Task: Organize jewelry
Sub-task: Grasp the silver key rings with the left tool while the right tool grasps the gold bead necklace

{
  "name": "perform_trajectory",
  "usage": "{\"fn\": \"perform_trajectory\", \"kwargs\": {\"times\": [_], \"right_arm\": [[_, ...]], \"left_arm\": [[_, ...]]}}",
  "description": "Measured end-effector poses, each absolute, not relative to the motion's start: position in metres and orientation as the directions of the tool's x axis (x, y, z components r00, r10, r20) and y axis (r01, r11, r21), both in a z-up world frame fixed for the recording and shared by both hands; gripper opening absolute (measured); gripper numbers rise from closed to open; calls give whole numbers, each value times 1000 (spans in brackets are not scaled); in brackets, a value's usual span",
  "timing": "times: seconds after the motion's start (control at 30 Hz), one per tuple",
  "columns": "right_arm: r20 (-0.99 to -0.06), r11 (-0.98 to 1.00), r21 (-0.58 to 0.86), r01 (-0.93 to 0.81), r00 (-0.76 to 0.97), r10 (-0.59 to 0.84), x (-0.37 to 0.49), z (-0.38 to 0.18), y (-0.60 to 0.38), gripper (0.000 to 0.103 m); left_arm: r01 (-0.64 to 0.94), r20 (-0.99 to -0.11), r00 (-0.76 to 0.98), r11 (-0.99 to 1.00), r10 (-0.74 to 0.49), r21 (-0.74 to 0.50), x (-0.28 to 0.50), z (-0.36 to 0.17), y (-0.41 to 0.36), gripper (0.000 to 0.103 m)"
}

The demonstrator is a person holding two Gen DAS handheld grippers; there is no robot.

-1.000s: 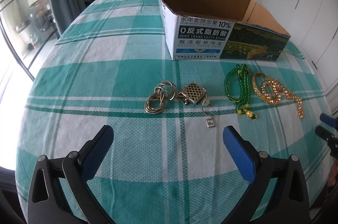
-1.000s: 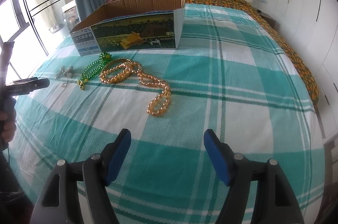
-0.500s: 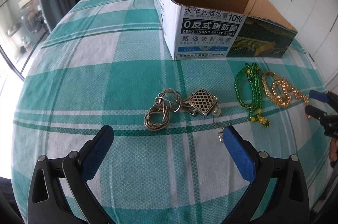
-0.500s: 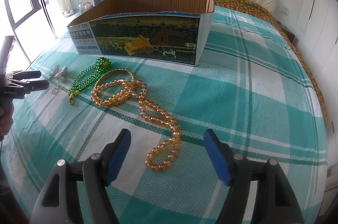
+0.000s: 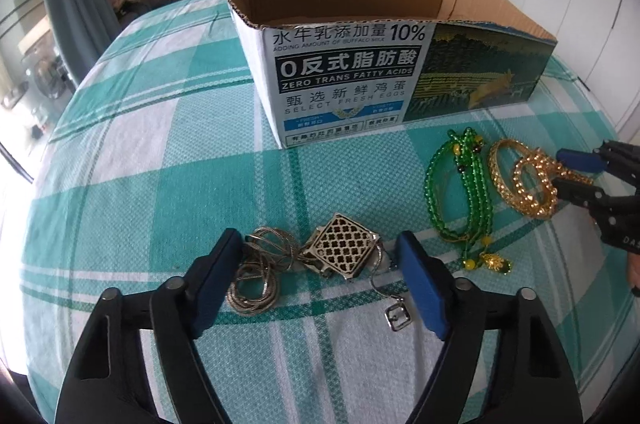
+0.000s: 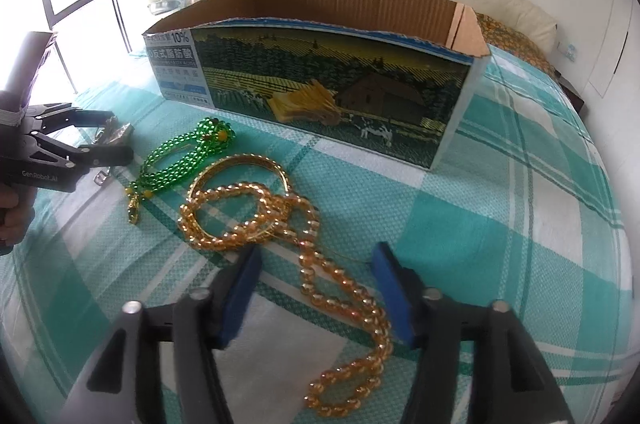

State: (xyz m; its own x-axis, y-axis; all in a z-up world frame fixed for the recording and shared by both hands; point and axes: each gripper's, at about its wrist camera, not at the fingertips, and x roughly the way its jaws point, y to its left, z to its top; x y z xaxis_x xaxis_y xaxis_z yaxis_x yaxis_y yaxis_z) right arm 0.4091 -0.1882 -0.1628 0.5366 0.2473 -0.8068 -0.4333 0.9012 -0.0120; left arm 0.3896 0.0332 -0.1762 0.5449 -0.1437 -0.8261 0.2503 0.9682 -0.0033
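Jewelry lies in a loose row on the green-and-white checked bedspread [image 5: 152,152], in front of an open cardboard egg box [image 5: 344,80]. The left gripper [image 5: 320,272] has just been closing; its blue pads straddle the silver chain necklace [image 5: 260,272] and its square lattice pendant [image 5: 344,252], apparently not yet pressing on them, so the jaws stand part open. The far edge of the pendant's clasp chain is hidden behind the right pad; a small buckle [image 5: 396,316] trails toward 6 o'clock. At 2 o'clock from this gripper lies the green bead necklace [image 5: 460,192], its long axis running 12 to 6.

The right gripper [image 6: 316,284] has also just been closing. Its jaws are narrowed around the amber bead strand [image 6: 340,300], which runs 12 to 6 between the pads with gaps on both sides. The strand's looped end at 11 o'clock overlaps a gold bangle [image 6: 244,164]; where one ends is hard to make out. The box stands at 12 o'clock.
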Motion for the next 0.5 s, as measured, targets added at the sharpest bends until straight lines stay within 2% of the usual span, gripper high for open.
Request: {"fn": "perform_trajectory", "kwargs": {"times": [0.03,0.07,0.1,0.13,0.3,0.33,0.5], "right_arm": [[-810,902,-9,-433,532,247,409,-162,-188,13],[-813,904,7,-428,524,255,410,-161,-189,8],[-816,907,34,-420,512,267,410,-160,-192,8],[-817,909,61,-412,503,282,409,-158,-195,8],[-787,912,133,-388,518,335,388,-133,-208,8],[-779,912,144,-384,524,344,385,-127,-210,8],[-735,911,205,-356,558,384,367,-96,-223,8]], "left_arm": [[259,-824,547,966,-150,-4,387,-175,32,62],[266,-823,546,964,-156,-7,386,-174,31,51],[272,-823,544,962,-164,-12,385,-172,30,47],[275,-822,542,961,-174,-22,383,-171,30,37],[265,-806,548,961,-221,-84,369,-159,35,22],[263,-799,557,961,-226,-88,365,-155,36,13],[264,-786,550,952,-282,-156,354,-140,43,10]]}}
